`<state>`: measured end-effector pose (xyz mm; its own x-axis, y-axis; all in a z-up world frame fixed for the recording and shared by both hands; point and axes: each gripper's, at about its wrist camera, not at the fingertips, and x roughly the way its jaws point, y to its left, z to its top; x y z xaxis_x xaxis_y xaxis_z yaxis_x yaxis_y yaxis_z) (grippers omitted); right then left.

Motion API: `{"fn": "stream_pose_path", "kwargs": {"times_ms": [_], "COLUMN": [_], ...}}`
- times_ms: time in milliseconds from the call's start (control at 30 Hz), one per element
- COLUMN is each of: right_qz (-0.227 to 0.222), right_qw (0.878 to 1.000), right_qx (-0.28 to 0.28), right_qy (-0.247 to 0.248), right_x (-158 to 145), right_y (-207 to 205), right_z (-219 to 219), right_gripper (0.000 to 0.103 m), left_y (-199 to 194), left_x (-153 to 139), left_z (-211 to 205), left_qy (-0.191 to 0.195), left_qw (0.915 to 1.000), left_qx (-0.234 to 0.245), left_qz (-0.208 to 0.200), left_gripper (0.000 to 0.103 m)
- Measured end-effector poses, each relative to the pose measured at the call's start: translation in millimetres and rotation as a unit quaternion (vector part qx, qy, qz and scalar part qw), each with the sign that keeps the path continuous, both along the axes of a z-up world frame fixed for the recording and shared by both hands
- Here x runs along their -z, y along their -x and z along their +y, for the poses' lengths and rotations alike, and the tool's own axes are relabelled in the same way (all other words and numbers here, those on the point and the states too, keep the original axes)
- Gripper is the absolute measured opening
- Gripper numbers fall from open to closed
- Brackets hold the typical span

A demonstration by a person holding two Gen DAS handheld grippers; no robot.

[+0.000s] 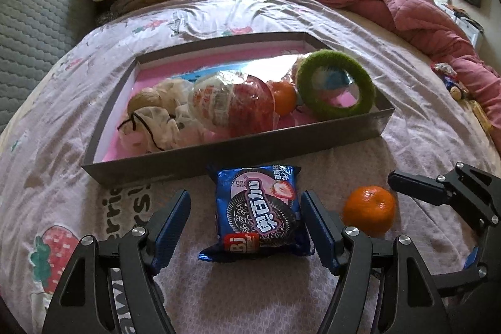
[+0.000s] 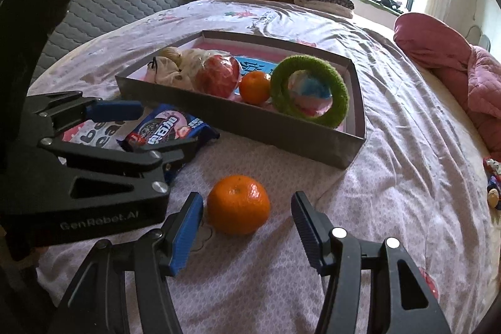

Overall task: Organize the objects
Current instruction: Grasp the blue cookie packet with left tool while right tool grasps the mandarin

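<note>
Cookie packet [image 1: 257,210] between the spread left tool [image 1: 245,224] — untouched, orange [image 2: 238,204] inside the parted right tool [image 2: 247,224].

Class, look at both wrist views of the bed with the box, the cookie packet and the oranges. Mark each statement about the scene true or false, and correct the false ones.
1. The blue cookie packet lies inside the grey box. False: it lies on the bedsheet in front of the box, between the open fingers of the left gripper.
2. One orange is already in the box. True.
3. The right gripper is clamped on the loose orange. False: that orange sits on the sheet between its open fingers, and a gap shows on the right side.
4. A green ring is in the box. True.
5. The box is empty apart from the ring. False: it also holds an orange and wrapped items.
</note>
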<state>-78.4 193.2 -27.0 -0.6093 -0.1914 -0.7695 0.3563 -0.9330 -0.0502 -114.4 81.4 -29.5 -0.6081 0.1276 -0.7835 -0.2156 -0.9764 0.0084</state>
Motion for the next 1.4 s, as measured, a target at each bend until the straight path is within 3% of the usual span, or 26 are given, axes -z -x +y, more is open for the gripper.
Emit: {"fn": "stream_pose_path", "kwargs": {"times_ms": [167,333,500,733,1400], "right_qz": [-0.009,-0.008,-0.009,-0.007,0.084], "right_qw": [1.000,1.000,1.000,1.000,0.994], "right_qx": [-0.006,-0.008,-0.009,-0.006,0.016], "right_qy": [0.020,0.019,0.020,0.024,0.071], "right_x": [2.5,1.4,1.3,-1.1,-54.3], "right_y": [3.7,2.5,2.5,3.8,4.8], "right_z": [1.1,1.7,2.1,2.3,13.6], "right_gripper": [0.041,0.041,0.041,0.040,0.040], "left_y": [4.1,10.2,11.2,10.4,-5.5], "left_x": [6.5,13.2,11.7,6.2,-53.7], "left_z": [0.3,-2.0,-1.8,-5.1,-16.8], "left_qy": [-0.005,-0.025,-0.037,-0.042,-0.036], "left_qw": [0.9999,0.9993,0.9989,0.9988,0.9972], "left_qx": [0.001,0.004,0.011,0.009,-0.001], "left_qz": [-0.011,-0.026,-0.027,-0.023,0.065], "left_gripper": [0.074,0.072,0.058,0.053,0.053]}}
